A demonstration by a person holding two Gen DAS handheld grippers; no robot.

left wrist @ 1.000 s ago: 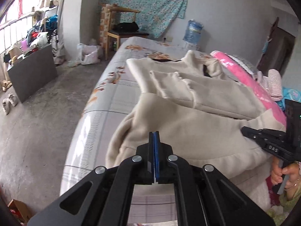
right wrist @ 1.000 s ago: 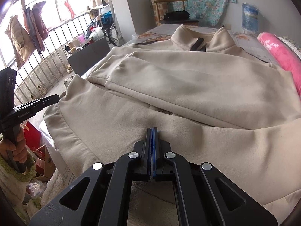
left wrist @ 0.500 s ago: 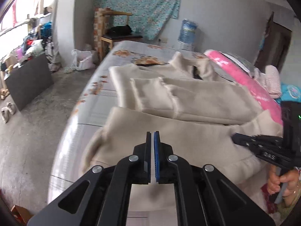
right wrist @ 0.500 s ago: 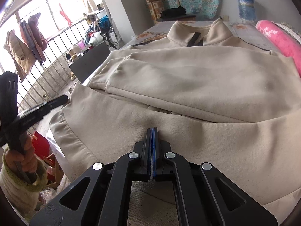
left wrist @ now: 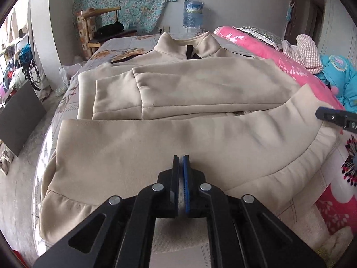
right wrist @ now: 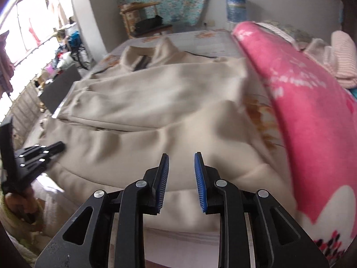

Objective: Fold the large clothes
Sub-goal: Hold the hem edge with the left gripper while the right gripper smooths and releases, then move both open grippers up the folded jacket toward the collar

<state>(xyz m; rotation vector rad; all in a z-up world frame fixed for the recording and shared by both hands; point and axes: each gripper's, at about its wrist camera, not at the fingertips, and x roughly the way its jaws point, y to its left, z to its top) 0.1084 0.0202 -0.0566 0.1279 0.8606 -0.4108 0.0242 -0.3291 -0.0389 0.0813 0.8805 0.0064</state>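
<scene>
A large beige sweatshirt (left wrist: 200, 84) with a stand collar lies on the bed, both sleeves folded across its body and its ribbed hem (left wrist: 73, 207) nearest me. My left gripper (left wrist: 181, 156) hovers over the hem's middle, shut, with nothing between its pads. It also shows at the left of the right wrist view, left gripper (right wrist: 59, 146), held by a hand. My right gripper (right wrist: 181, 156) is over the sweatshirt's (right wrist: 160, 102) right hem corner; its jaws are opening and only air is between them. Its tip, right gripper (left wrist: 321, 112), shows at the left wrist view's right edge.
A rolled pink blanket (right wrist: 301, 102) runs along the bed's right side, with more clothes (left wrist: 334, 76) beyond it. A wooden chair (left wrist: 98, 29) and a water bottle (left wrist: 193, 12) stand past the bed's far end. A dark board (left wrist: 20, 111) leans on the floor at left.
My right gripper has gone from shut to open and swung right toward the pink blanket. My left gripper stayed shut and shifted right, from the hem's left corner to its middle.
</scene>
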